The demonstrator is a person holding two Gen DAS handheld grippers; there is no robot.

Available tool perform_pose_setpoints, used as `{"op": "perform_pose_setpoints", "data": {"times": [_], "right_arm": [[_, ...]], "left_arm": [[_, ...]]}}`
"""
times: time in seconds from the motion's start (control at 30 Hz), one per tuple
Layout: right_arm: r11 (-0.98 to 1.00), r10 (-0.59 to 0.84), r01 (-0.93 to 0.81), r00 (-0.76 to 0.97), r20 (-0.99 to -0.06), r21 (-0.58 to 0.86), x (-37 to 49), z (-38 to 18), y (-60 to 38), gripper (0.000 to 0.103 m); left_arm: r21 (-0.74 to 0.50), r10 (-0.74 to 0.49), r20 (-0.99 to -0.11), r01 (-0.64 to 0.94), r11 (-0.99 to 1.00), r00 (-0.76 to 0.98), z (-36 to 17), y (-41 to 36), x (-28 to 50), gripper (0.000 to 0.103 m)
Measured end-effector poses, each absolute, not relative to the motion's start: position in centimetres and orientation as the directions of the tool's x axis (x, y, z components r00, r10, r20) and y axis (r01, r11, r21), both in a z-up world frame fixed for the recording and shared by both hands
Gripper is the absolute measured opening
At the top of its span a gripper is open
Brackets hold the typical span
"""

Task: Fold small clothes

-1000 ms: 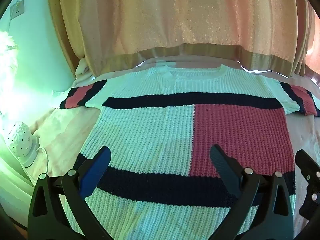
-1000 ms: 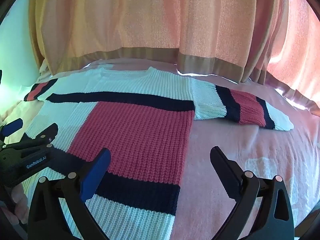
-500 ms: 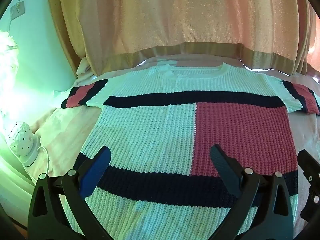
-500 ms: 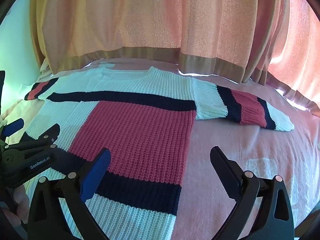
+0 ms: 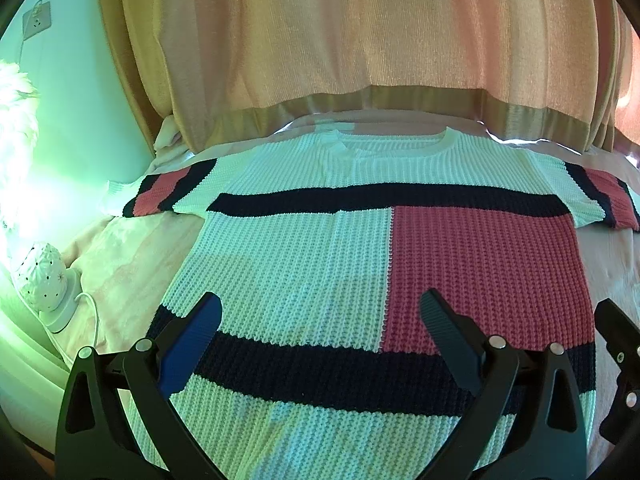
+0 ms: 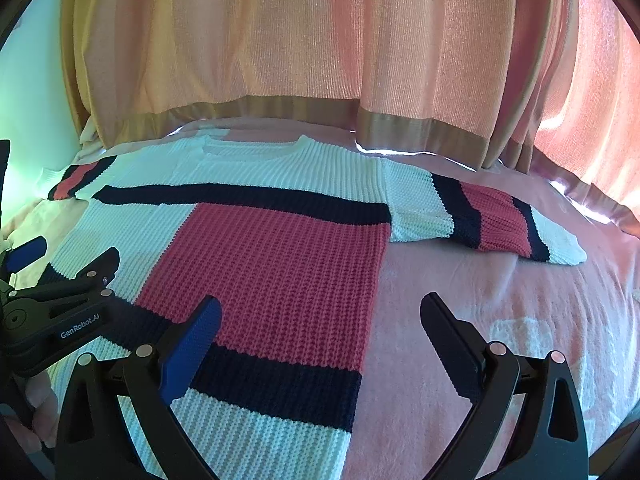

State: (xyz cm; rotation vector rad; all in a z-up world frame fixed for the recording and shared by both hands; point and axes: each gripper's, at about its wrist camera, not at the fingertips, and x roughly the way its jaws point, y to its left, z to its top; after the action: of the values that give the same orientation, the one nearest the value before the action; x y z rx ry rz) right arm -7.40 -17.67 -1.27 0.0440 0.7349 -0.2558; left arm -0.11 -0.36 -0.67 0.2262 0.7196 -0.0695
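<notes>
Bedspread [image 6: 480,304] bears sweater [image 5: 320,264] apparently beneath left tool [image 5: 320,312].

A home bedroom: a bed covered in a pink sheet [image 6: 480,280], long peach curtains [image 5: 360,40] hanging behind it, a wall socket [image 5: 37,20], and a small bedside lamp [image 5: 42,276].

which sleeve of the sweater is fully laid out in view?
The sleeve on the red-panel side of the white, navy and red knit sweater: it lies flat to its white cuff. The other sleeve shows only partly, at the far left.
</notes>
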Motion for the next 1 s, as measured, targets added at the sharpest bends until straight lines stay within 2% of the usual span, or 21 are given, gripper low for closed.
{"op": "perform_pose_setpoints", "data": {"times": [1.0], "right_arm": [[0.969,-0.208,0.243,0.706,-0.677,-0.045,-7.50,-1.52,-17.44,0.098]], "left_arm": [[0.189,0.017,-0.661,0.144,0.971,0.750,-0.98,-0.54,-0.27,0.097]]}}
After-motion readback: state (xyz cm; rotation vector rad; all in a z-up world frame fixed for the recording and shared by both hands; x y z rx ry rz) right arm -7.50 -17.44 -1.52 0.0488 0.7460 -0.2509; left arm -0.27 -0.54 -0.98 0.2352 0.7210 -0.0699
